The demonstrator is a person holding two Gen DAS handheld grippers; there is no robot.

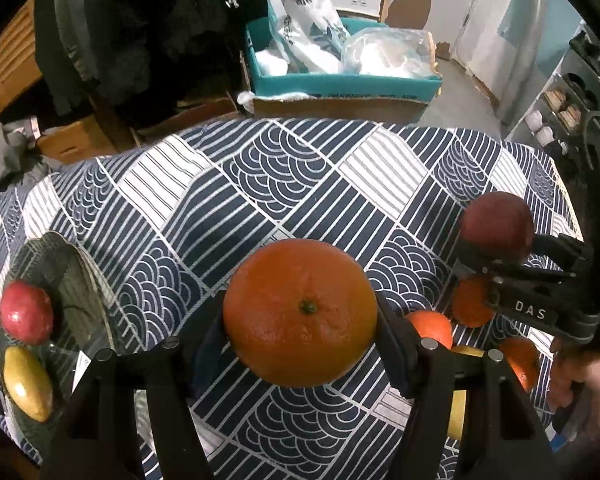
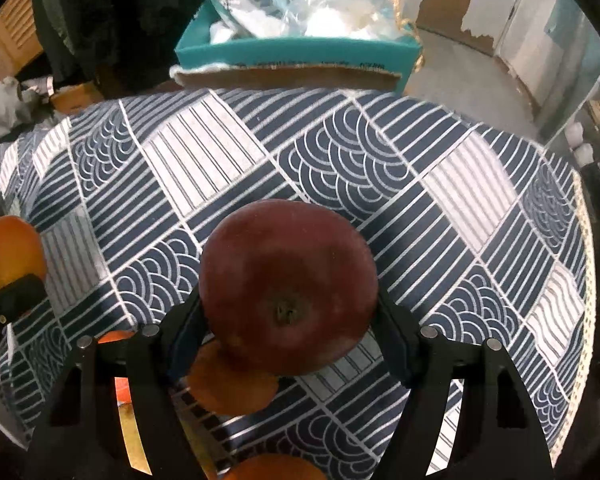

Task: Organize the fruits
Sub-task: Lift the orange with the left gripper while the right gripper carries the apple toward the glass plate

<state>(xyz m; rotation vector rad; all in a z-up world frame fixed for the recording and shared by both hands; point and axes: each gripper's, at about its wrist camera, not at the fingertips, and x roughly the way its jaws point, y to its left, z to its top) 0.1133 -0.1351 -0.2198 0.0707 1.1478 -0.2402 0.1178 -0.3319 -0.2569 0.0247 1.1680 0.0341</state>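
Note:
My left gripper (image 1: 300,320) is shut on a large orange (image 1: 300,312) and holds it above the patterned tablecloth (image 1: 300,184). A dark glass plate (image 1: 68,280) at the left holds a red apple (image 1: 26,312) and a yellow fruit (image 1: 28,384). My right gripper (image 2: 288,316) is shut on a dark red apple (image 2: 288,284), lifted over the cloth (image 2: 340,152); it also shows in the left wrist view (image 1: 496,224). Several oranges (image 1: 432,328) and a yellow fruit (image 1: 458,400) lie on the cloth at the right. More oranges (image 2: 232,380) lie under the apple.
A teal box (image 1: 340,84) with plastic bags stands behind the table on a cardboard box. Dark clothes (image 1: 132,40) hang at the back left. A shelf rack (image 1: 560,112) stands at the right. The table's right edge (image 2: 584,264) is near.

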